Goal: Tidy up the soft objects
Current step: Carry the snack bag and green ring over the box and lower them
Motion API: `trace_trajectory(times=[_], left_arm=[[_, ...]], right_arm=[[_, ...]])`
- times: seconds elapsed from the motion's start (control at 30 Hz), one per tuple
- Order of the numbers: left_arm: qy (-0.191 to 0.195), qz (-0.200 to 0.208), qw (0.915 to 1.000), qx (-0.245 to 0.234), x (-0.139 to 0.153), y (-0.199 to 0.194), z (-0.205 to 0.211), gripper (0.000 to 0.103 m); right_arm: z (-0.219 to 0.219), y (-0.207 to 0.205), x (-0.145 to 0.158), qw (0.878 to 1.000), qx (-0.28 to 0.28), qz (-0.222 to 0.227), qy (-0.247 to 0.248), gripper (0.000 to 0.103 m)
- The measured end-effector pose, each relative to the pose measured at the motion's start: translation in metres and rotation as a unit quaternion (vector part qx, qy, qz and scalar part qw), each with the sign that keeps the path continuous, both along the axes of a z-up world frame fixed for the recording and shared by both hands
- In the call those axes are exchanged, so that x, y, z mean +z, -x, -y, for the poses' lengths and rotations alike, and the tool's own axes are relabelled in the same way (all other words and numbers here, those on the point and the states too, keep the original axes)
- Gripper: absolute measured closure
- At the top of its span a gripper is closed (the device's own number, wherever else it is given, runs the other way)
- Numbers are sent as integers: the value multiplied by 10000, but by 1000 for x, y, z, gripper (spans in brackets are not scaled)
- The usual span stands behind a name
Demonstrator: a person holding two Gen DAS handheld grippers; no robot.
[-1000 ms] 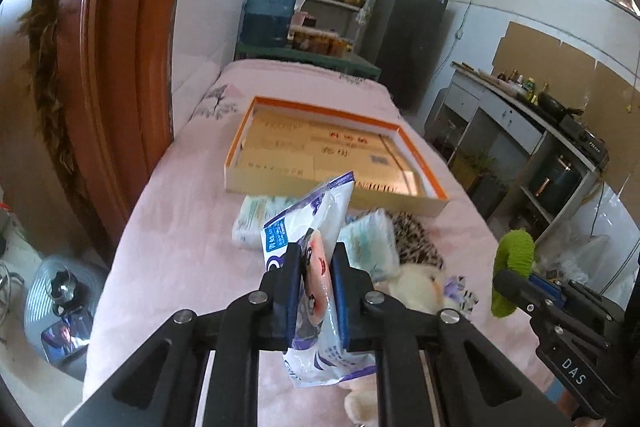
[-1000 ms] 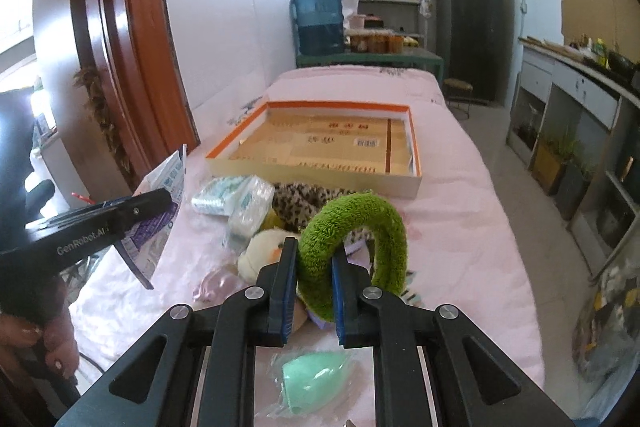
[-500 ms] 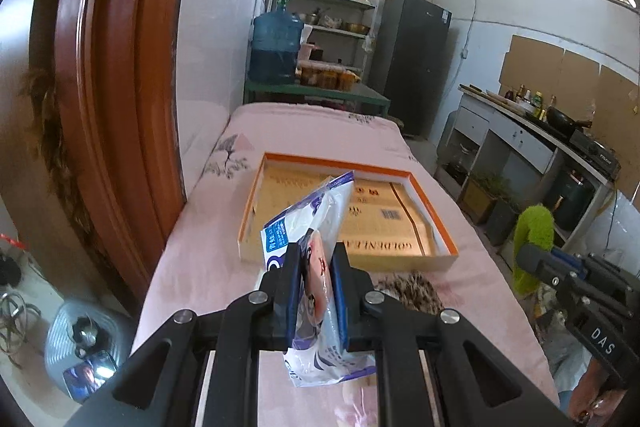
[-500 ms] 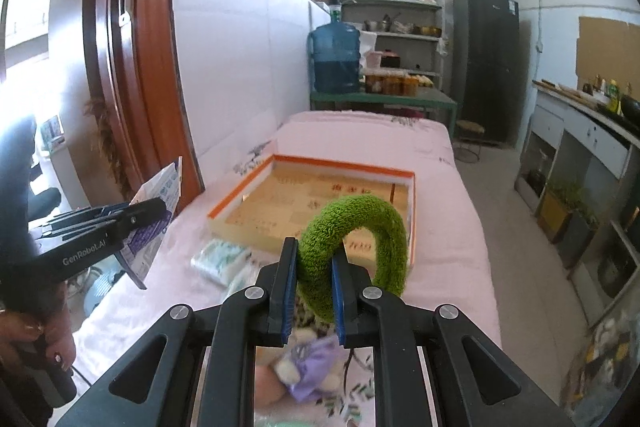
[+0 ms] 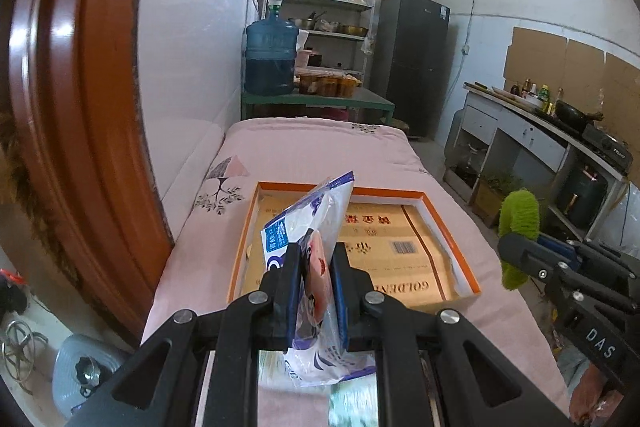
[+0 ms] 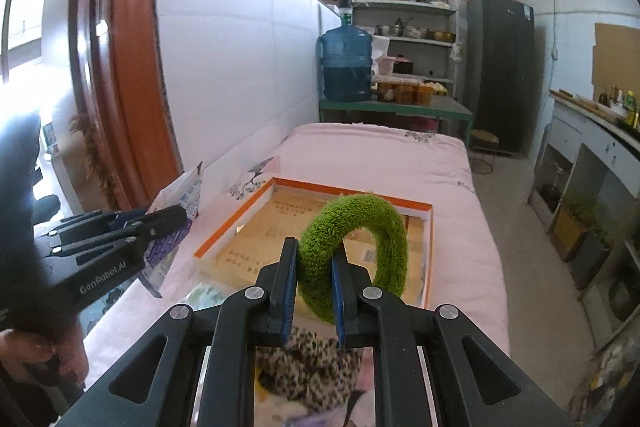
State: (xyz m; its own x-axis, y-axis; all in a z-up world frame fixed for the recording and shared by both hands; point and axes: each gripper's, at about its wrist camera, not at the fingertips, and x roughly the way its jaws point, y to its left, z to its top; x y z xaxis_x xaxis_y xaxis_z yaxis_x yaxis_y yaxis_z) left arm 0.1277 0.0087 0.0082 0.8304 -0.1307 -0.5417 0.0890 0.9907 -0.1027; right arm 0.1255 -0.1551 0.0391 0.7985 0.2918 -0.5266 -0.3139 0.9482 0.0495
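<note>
My left gripper (image 5: 315, 269) is shut on a white and blue plastic packet (image 5: 320, 223), held above the near edge of an orange-rimmed shallow cardboard box (image 5: 452, 227) on the pink bed. My right gripper (image 6: 314, 275) is shut on a fuzzy green ring (image 6: 360, 243), held above the same box (image 6: 236, 223). Each gripper shows in the other's view: the right gripper (image 5: 520, 259) with the green ring (image 5: 518, 223) at the right, the left gripper (image 6: 176, 217) with the packet (image 6: 180, 199) at the left. A leopard-print soft item (image 6: 308, 371) lies below the right gripper.
The pink bed (image 5: 320, 147) runs along a white wall with a brown door frame (image 5: 80, 107) on the left. A blue water jug (image 5: 270, 57), shelves and a dark fridge (image 5: 412, 63) stand beyond the bed. A kitchen counter (image 5: 560, 143) lines the right side. A wrapped pack (image 5: 356, 403) lies below the left gripper.
Both grippers rose and moved forward toward the box with their items still held. The pile of soft things has slid down and mostly out of view.
</note>
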Motion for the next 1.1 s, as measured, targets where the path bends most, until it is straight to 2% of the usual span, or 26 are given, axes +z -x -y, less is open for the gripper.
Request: trace_trajectory(times=[0.33, 0.53, 0.73, 1.1], left_arm=[[-28, -335, 9993, 144, -25, -74, 5, 88], [-80, -528, 9981, 291, -45, -103, 7, 88], [-178, -742, 9967, 276, -64, -130, 11, 88], [132, -1224, 9924, 85, -101, -159, 0, 88]], right_arm=[[-9, -80, -37, 9982, -480, -353, 12, 87], [-11, -114, -61, 9954, -766, -578, 32, 87], [-8, -134, -82, 9938, -824, -747, 7, 87], [-6, -155, -117, 9920, -667, -1056, 164, 87]])
